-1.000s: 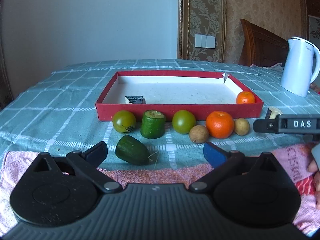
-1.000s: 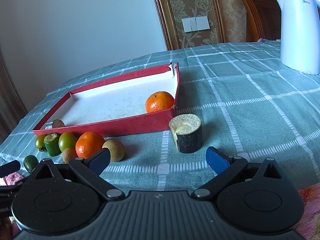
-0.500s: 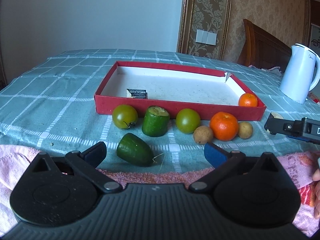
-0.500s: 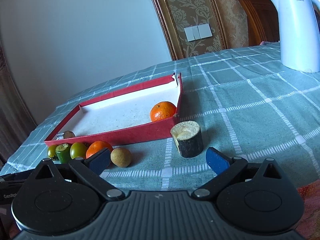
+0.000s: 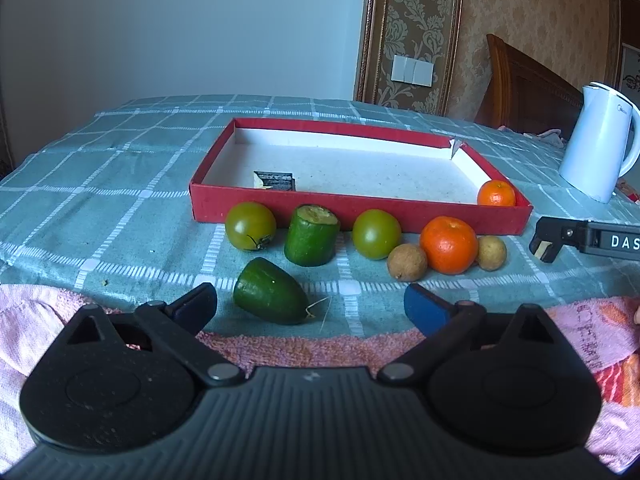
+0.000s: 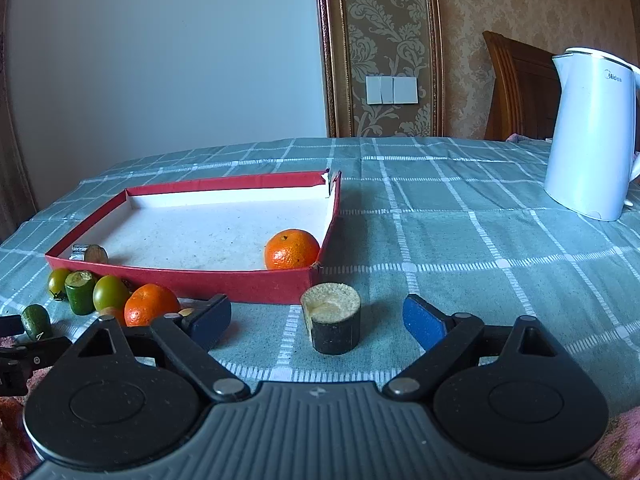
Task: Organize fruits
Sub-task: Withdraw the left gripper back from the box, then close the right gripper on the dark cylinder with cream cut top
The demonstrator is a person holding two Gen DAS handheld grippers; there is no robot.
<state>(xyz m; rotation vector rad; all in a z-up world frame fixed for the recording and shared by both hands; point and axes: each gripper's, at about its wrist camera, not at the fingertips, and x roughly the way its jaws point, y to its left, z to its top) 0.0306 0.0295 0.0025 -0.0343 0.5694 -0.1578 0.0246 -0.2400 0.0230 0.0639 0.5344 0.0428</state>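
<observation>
Now, by label:
Worktop: covered in teal cloth with a white grid; a pink towel with a nubby pile lies along its near edge.
Tray: shallow cardboard box, red outside, speckled white inside, its far right corner torn.
Small orange: dimpled skin, inside the tray at the near right corner, against the wall.
Dark piece: in the tray's near left part; hard to tell what it is.
Row in front of the tray: two smooth green tomatoes, an upright cucumber stub with a rough cut top, a large orange, two matte brown round fruits.
Cucumber end: tapered, on its side, at 6 o'clock from the stub.
Dark cylinder: pale grainy cut top, upright outside the tray's near right corner.
Left hand-held gripper: spread, nothing between its pads.
Right hand-held gripper: jaws have just been closing a little yet stand wide, clear of the cylinder between them; cut off by the frame edge in the left view.
Kettle: glossy white, at 2 o'clock.
</observation>
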